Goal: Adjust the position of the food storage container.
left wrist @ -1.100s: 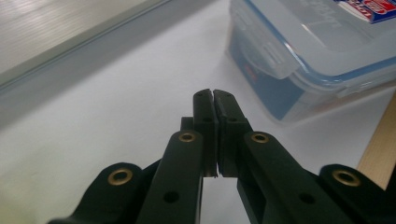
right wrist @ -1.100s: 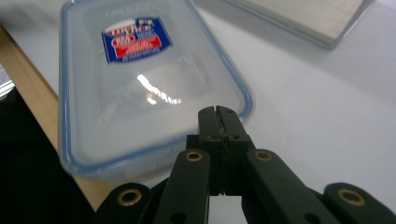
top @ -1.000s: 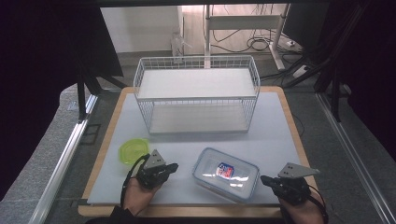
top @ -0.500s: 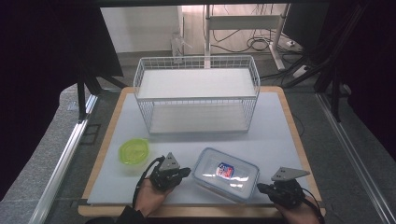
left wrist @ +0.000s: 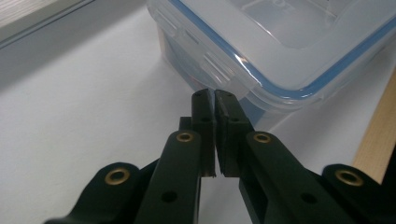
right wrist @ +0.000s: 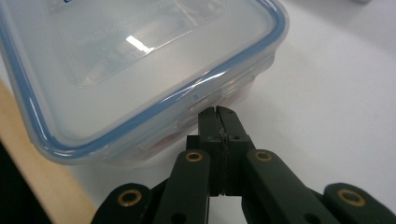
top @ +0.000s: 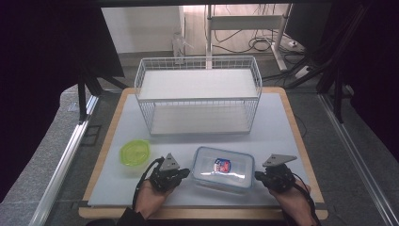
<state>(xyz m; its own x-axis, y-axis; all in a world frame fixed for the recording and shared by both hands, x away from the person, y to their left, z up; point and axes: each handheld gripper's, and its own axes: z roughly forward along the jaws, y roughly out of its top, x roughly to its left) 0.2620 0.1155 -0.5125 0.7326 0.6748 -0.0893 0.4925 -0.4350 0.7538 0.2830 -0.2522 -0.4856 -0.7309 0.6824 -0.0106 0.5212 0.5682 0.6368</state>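
One clip-lock food container (top: pixel 223 169) with a clear lid and blue seal sits near the front edge of the white mat (top: pixel 197 141), and you have a gripper at each of its short ends. Your left gripper (top: pixel 184 173) has its jaws together with nothing between them, tips right by the side latch (left wrist: pixel 212 70) (touching or just short, I cannot tell). Your right gripper (top: pixel 258 176) is likewise closed and empty, its tips under the lid's rim at the opposite end. Closed tips make a narrow wedge, so my guess is you mean to flick the latches up, or to pinch the box between both tools and lift it. Just left lies a lime-green lid (top: pixel 135 153); behind, well apart, stands the white two-tier wire rack (top: pixel 197 96), a likely destination.
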